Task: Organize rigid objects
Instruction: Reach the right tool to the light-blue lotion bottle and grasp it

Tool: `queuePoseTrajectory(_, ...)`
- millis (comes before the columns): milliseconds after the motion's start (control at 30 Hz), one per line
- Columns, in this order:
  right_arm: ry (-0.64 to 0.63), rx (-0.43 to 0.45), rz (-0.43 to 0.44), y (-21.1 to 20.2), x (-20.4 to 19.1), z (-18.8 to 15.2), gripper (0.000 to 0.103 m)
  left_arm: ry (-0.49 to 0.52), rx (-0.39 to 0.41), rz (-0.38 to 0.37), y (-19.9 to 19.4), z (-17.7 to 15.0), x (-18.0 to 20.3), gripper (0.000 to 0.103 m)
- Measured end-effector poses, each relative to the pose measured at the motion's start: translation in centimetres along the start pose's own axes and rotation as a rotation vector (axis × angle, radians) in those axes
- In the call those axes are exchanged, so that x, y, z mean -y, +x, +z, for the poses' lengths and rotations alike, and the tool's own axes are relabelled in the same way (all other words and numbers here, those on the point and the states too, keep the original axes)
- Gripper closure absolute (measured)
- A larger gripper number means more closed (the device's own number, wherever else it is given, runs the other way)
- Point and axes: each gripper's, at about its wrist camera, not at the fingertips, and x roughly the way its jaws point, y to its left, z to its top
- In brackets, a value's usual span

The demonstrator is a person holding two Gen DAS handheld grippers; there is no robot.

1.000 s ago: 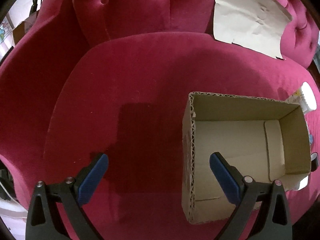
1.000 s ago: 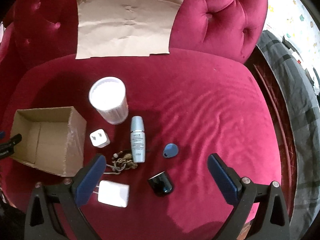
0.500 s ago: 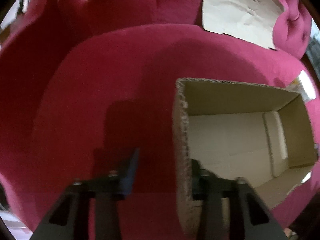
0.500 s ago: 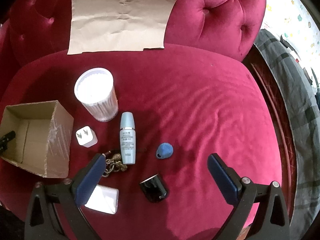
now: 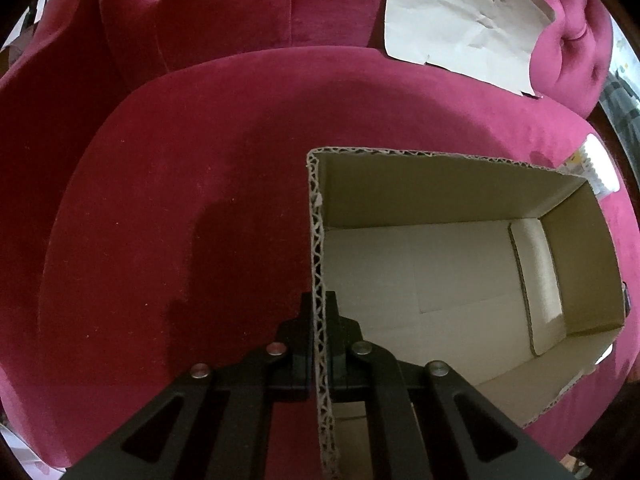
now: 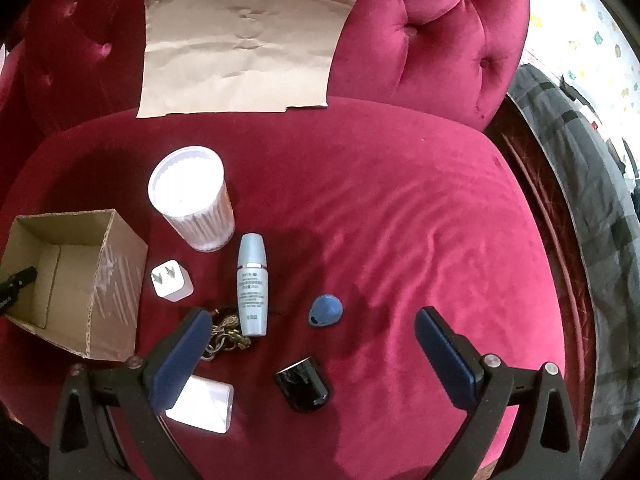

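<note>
Left gripper (image 5: 320, 312) clamped on the open brown cardboard box's (image 5: 440, 184) thin corrugated wall, lower centre; wall may buckle. Right gripper (image 6: 312, 336) hangs released.

Crimson velvet sofa (image 6: 400, 208), tan cardboard box (image 5: 440, 184), pale-blue bottle (image 6: 251, 280), white charger (image 6: 172, 282), blue-padded right tongs (image 6: 316, 356).

The right gripper (image 6: 312, 356) hangs wide open at the bottom of the frame above a crimson velvet seat (image 6: 400, 220). At left sits an open cardboard box (image 6: 116, 280). Right of it stand a white tub (image 6: 188, 196) and a white plug adapter (image 6: 172, 282). A pale blue bottle (image 6: 252, 284) lies at centre, beside a blue tag (image 6: 326, 310), a black cap (image 6: 302, 384), a tangled chain (image 6: 226, 336) and a white block (image 6: 204, 404). Brown paper (image 6: 240, 48) leans against the backrest at the top.
</note>
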Motion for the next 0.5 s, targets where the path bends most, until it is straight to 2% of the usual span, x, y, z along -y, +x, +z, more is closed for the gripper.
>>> queuePoseTrajectory(233, -0.001, -0.006, 0.031, 0.1, 0.1, 0.1, 0.000, 0.022, 0.004, 0.024, -0.3, -0.2, 0.1, 0.099)
queuePoseTrajectory(500, -0.035, -0.044, 0.119, 1.3, -0.9, 0.4, 0.000, 0.025, 0.018, 0.029, -0.5, -0.2, 0.2, 0.099)
